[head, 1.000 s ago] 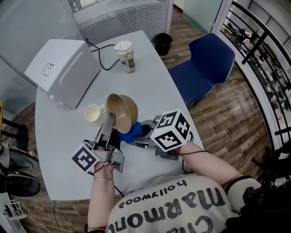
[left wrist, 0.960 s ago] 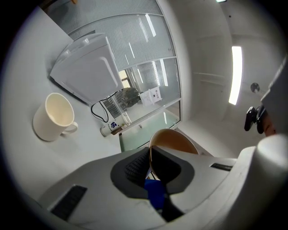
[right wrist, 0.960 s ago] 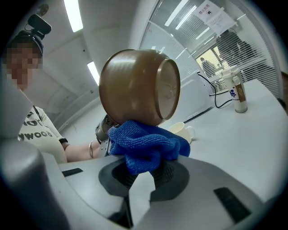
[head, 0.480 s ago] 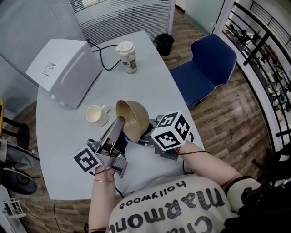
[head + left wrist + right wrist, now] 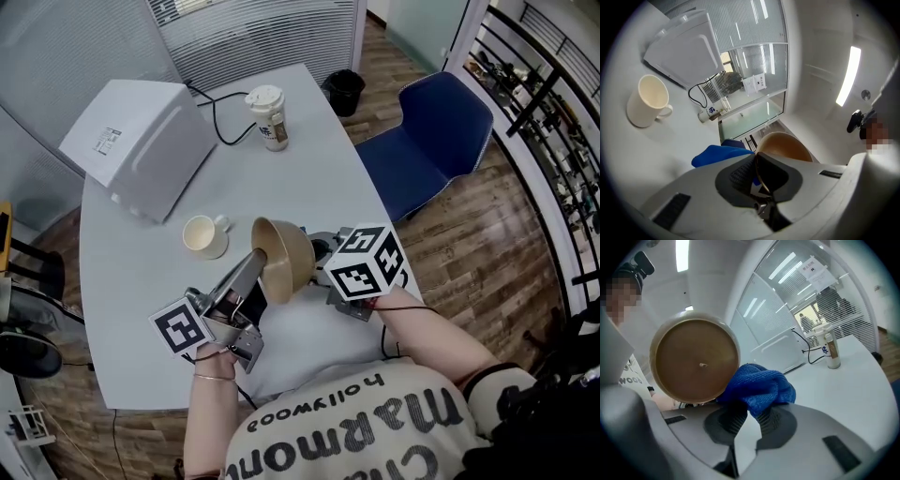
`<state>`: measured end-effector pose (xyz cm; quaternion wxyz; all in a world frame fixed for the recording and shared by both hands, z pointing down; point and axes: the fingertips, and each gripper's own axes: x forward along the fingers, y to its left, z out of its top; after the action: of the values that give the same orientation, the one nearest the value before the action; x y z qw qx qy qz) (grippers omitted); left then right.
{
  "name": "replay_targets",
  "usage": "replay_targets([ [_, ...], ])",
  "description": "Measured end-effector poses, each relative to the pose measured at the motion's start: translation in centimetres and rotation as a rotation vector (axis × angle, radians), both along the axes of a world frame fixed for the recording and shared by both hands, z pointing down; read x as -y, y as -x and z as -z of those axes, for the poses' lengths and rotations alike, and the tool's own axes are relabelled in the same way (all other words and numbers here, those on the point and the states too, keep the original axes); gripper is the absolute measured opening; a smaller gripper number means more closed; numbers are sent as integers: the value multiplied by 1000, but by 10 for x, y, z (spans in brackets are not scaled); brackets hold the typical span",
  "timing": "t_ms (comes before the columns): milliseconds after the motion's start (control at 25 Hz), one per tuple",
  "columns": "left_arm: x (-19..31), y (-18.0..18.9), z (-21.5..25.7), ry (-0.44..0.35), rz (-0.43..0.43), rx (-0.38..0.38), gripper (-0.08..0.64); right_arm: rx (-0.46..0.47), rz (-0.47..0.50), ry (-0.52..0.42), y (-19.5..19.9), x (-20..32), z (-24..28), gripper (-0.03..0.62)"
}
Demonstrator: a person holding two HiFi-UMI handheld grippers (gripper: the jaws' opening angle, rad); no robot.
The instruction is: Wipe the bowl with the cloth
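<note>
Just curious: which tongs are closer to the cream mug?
Left. The left tongs, gripping the bowl, are beside the mug; the right tongs, holding the cloth, sit beyond the bowl.

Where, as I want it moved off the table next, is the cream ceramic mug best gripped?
Probably the rim wall of the cream ceramic mug, from above: it stands upright on the white table with its mouth open, so one jaw can go inside and one outside. Pick the side away from its small handle, which looks too slight to pinch.

Bright, even ceiling light; sharp focus; strong fisheye bending at edges.
</note>
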<state>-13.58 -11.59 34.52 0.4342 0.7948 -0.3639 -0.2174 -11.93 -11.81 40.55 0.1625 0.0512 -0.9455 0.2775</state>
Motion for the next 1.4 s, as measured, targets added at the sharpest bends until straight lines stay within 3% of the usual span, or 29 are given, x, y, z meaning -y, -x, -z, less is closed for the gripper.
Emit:
replay_targets([
  [160,-1,15,-7,33,44,-25,15,34,-80,-5,-7,15,4,52],
  [440,-4,40,-24,79,136,-2,14,173,-226,64,-27,48,29,52],
  [640,-4,56,-31,73,218,113,14,263,-269,109,-40,54,45,52],
  [800,-13,81,-49,175,373,169,14,320,-283,139,-45,53,60,53],
  [1000,-23,96,-56,185,471,291,15,371,-286,172,-51,43,75,53],
  [1200,-30,89,-60,165,458,448,15,333,-298,128,-61,37,73,52],
  [1400,-41,78,-61,167,445,445,15,273,-289,125,-73,30,54,53],
])
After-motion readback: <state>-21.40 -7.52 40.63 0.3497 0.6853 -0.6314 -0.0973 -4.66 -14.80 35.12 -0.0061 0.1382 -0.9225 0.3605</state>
